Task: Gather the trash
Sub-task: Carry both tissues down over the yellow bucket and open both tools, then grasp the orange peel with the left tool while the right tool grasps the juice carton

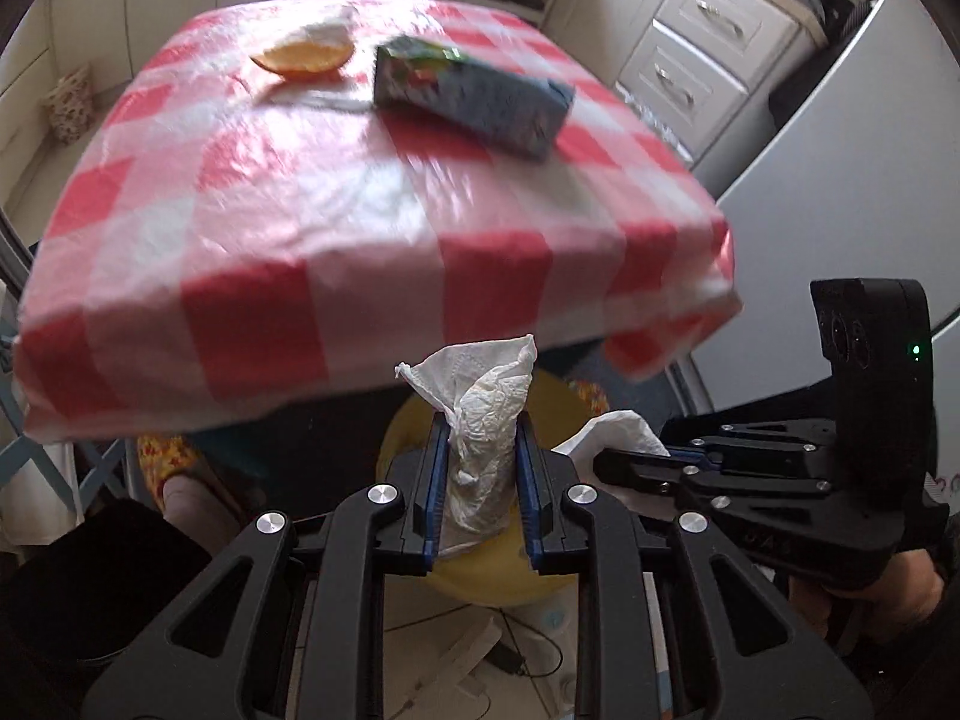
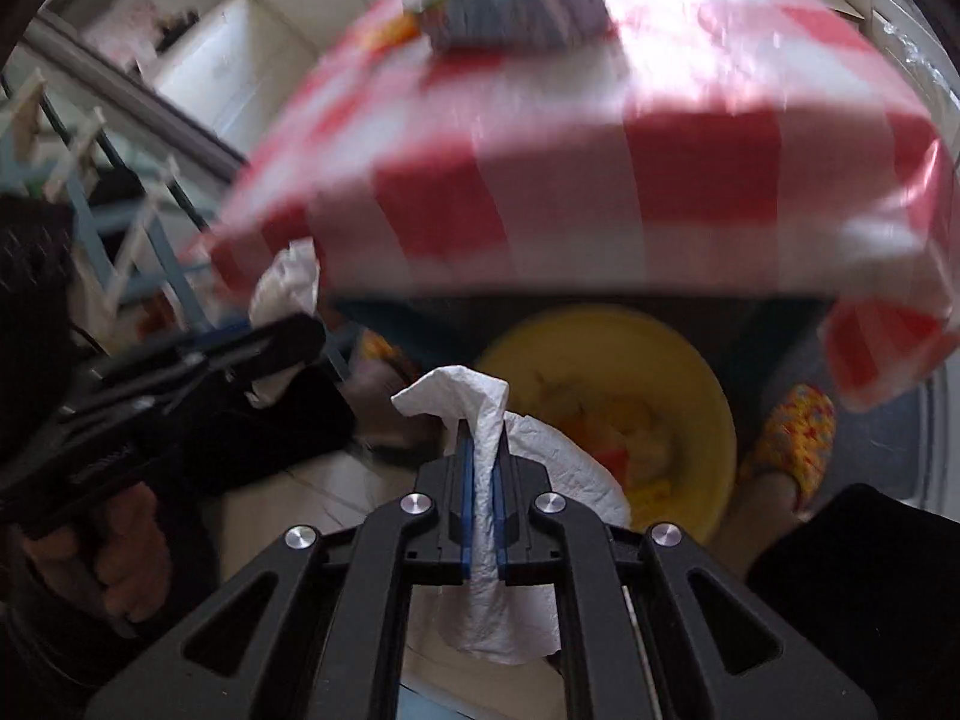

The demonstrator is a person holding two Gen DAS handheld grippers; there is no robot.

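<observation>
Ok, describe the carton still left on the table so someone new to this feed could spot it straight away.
Find the table with the red-and-white checked cloth. On its far half, right of an orange peel, lies the juice carton on its side. It is the only boxy thing there: blue-grey with a green printed end, unlike the curved peel and the white scrap behind it.

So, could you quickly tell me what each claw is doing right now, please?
Left claw: closed on a crumpled tissue.
Right claw: closed on a white paper napkin.
</observation>
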